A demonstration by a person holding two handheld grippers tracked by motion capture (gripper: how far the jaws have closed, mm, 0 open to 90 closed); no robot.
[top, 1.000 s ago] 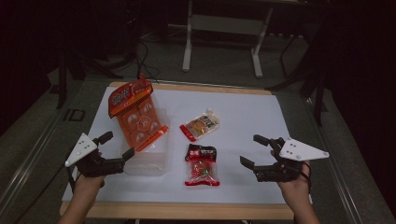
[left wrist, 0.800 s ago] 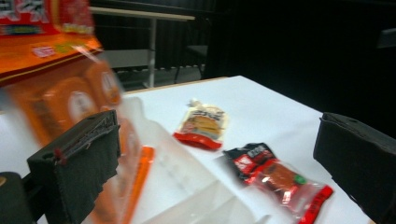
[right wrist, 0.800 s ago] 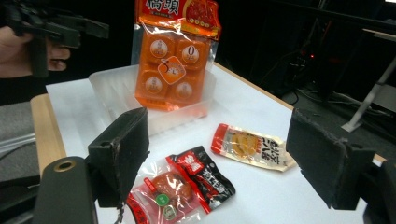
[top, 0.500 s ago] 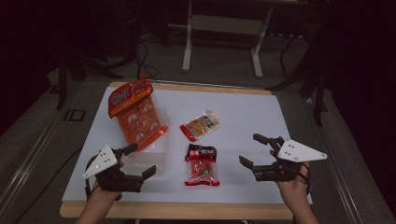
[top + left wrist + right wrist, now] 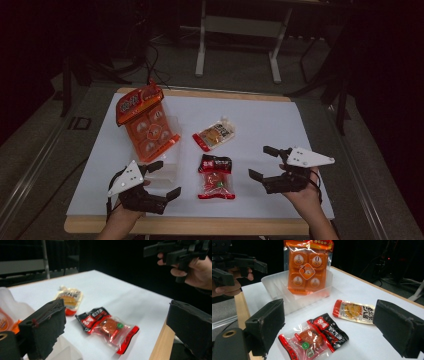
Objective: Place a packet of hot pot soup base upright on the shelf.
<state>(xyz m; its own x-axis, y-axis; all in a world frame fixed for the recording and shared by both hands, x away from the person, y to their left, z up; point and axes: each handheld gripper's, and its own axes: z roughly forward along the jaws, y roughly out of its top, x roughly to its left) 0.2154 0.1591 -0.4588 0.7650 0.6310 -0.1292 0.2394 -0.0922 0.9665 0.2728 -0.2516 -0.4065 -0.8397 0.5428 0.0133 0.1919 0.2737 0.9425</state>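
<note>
- I see a dark room with a white-covered surface and a metal stand behind it.
- The red-and-black snack packet lies flat near the front edge, between my two grippers, touched by neither.
- My left gripper sits just left of it, fingers spread wide with nothing in them, beside the clear plastic tray.
- My right gripper hovers to the packet's right; its fingers have just been opening and stand wide apart, empty.
- The orange multi-pack leans upright in the tray.
- A yellow pouch with a red end lies behind the packet, apart from it.
</note>
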